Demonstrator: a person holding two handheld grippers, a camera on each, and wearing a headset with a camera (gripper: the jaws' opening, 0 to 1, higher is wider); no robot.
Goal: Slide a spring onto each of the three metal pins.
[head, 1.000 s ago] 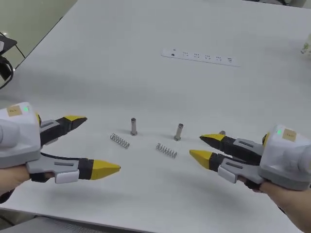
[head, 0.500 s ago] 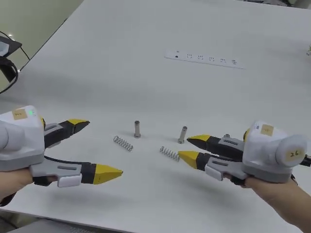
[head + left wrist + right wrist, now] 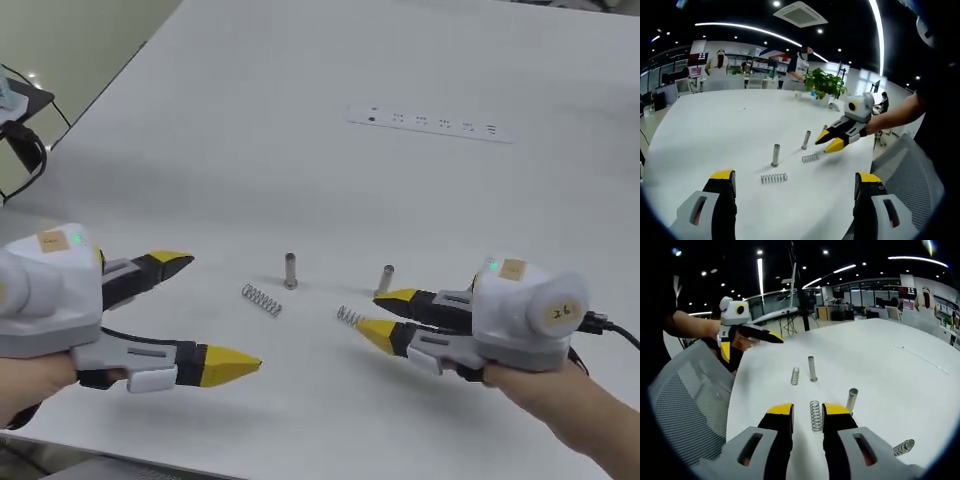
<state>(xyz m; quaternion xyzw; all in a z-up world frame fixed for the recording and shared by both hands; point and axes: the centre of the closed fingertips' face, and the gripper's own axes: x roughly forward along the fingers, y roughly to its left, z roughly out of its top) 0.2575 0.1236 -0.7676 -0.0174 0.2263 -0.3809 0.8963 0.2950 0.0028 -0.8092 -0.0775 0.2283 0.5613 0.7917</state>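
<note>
The white bench (image 3: 300, 150) carries all the parts in a loose row in front of the person, and by the look of it the task has barely begun.

The left tongs (image 3: 205, 313) hover over the bench's near left, spread wide and empty. The right tongs (image 3: 381, 312) are low over the bench with a narrow gap between the tips. They are released, not clenched.

Two metal pins stand upright and bare, the left pin (image 3: 290, 270) and the middle pin (image 3: 386, 280), so neither has a spring on it yet. In the right gripper view a ribbed piece (image 3: 903, 446) lies near the lower right. It may be the third pin, perhaps already sleeved, but I cannot tell.

The left spring (image 3: 261, 298) lies flat just beside the left pin, untouched. The second spring (image 3: 815, 415) lies between the right tongs' tips, just beside the middle pin. It looks straddled rather than pinched, so picking it up is the step in hand, and at least two pins remain to be fitted.
</note>
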